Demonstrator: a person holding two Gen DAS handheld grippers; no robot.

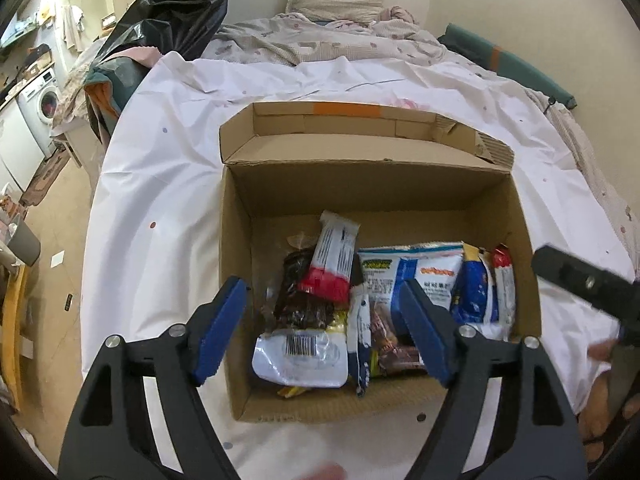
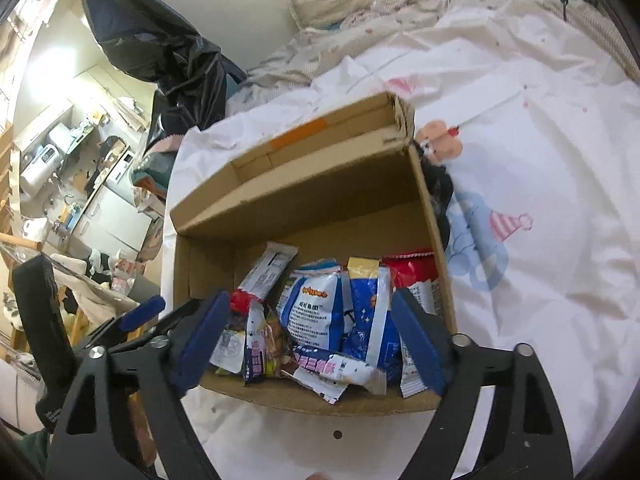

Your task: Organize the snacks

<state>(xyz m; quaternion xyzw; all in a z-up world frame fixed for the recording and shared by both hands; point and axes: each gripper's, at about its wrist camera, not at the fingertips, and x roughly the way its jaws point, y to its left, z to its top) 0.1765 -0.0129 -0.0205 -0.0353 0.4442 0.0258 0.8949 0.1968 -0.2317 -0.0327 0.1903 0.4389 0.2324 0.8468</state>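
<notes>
Hovering over the cardboard box now — left gripper spread wide, nothing between the blue pads. Same story on the other side: right gripper gaping wide and empty above the box's near edge. Sitting on a white sheet on the bed, flaps up. Inside, snack packets heaped toward the near wall: a white bar with a red end leaning over a dark packet, a white pouch with a barcode flat in front, a blue-and-white bag upright in the middle, a dark blue pack just beside it, a red packet against the right wall. Far end of the box floor bare cardboard. Black plastic bag back left.
</notes>
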